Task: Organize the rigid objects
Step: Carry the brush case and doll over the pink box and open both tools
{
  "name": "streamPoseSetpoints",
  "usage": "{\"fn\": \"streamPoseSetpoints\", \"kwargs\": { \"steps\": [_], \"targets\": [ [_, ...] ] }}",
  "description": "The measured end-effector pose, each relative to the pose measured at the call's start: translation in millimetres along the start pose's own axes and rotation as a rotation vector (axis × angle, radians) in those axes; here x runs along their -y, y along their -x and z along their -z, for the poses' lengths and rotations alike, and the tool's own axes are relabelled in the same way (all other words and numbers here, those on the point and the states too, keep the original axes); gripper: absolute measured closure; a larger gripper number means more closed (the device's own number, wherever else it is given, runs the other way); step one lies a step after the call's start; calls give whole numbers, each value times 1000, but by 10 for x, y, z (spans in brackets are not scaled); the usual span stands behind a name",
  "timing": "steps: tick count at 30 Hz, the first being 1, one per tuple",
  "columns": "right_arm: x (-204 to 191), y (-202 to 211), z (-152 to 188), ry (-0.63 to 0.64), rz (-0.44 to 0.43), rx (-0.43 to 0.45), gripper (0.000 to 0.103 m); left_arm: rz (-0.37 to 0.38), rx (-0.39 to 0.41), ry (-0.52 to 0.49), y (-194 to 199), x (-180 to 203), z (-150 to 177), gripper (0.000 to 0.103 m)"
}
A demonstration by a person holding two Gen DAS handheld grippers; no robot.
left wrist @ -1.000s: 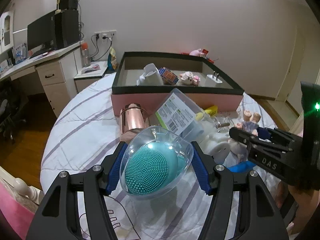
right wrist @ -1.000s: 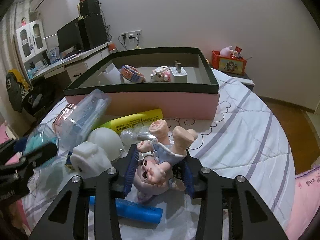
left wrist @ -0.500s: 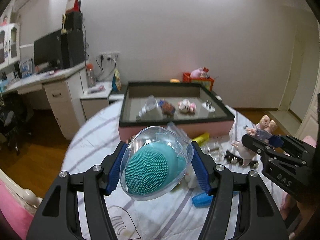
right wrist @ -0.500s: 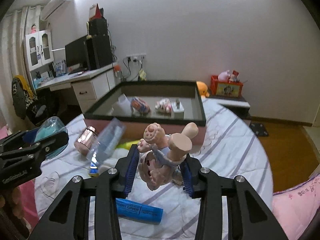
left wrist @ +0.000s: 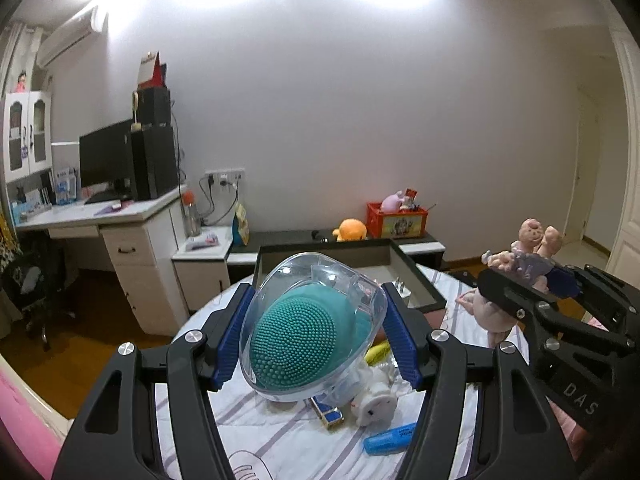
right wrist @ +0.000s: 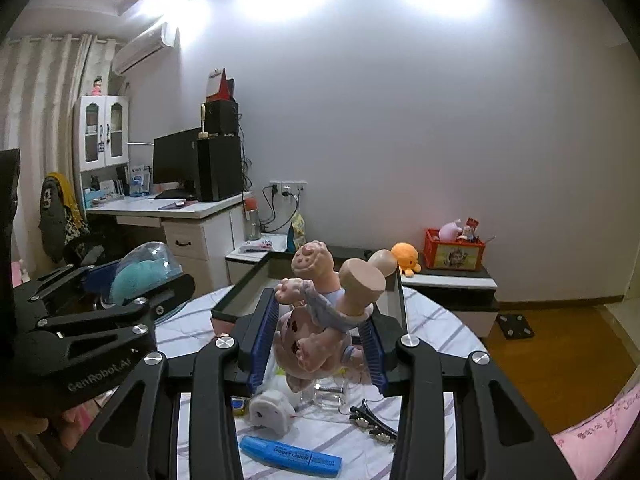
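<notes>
Both loads now lifted well clear of the bed. Left hand-held gripper pinches the cased teal brush; right hand-held gripper pinches the doll. Both above and short of the box: carry phase, drop-off next.

The clear case looks like glossy hard plastic over a matt teal brush studded with fine nubs. The doll at 12 o'clock of the striped cloth bedspread seems smooth matt vinyl; the blue marker is shiny plastic.
</notes>
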State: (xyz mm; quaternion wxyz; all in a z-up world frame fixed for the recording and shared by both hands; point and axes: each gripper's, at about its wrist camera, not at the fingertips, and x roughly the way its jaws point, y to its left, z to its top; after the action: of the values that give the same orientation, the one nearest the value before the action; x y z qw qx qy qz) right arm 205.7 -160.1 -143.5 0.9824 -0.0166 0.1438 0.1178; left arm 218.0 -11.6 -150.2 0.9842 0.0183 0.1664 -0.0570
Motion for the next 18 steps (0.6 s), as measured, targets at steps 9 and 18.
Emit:
{"fn": "streamPoseSetpoints", "kwargs": {
  "steps": [9,18],
  "targets": [
    [-30,13,-101,4,-13,28,62,-54,70,-49,59,26,-201,39],
    [34,-119,-160,-1,-18,24,62,-50,73,-76,-194,57,-307,39]
  ]
}}
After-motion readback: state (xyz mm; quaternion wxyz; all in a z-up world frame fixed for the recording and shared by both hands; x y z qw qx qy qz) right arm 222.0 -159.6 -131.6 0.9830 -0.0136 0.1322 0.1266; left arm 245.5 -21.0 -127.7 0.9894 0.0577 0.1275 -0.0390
